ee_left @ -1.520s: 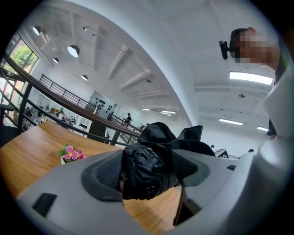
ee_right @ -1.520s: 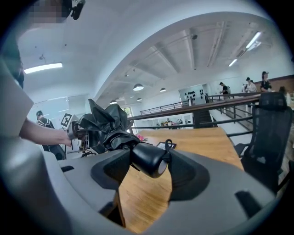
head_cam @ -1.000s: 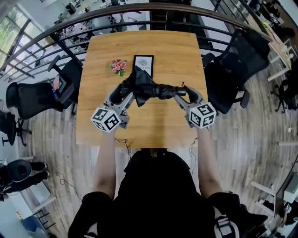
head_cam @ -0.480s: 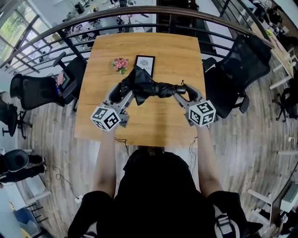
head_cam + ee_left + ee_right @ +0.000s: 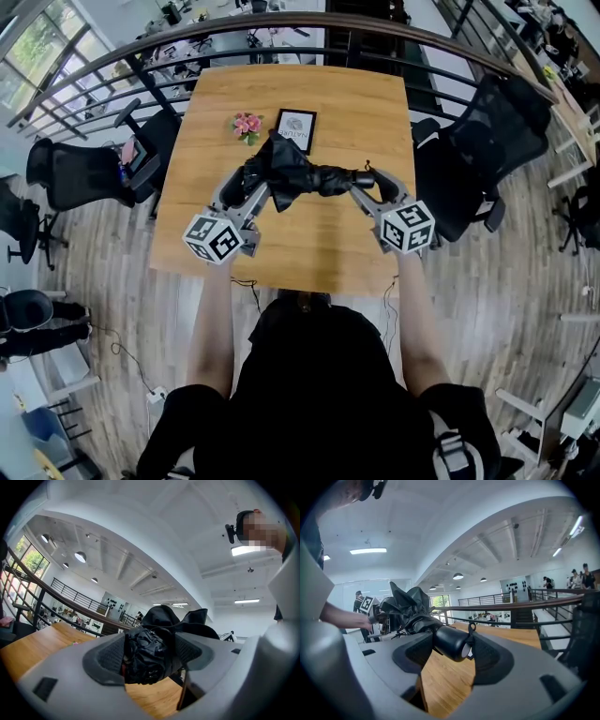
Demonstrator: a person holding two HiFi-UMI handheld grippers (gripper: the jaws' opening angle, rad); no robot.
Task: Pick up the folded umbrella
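A black folded umbrella hangs above the wooden table, stretched between my two grippers. My left gripper is shut on its bunched canopy end, which fills the space between the pads. My right gripper is shut on the round black handle, whose wrist loop sticks up beside the right pad. Loose canopy folds flare out past the handle. In the right gripper view the left gripper's marker cube shows beyond the umbrella.
A small pink flower bunch and a framed card lie at the table's far side. Black office chairs stand to the right and left. A curved metal railing runs behind the table.
Both grippers keep their hold on the umbrella. The left end has drifted slightly and the view has shifted a little; nothing was let go.
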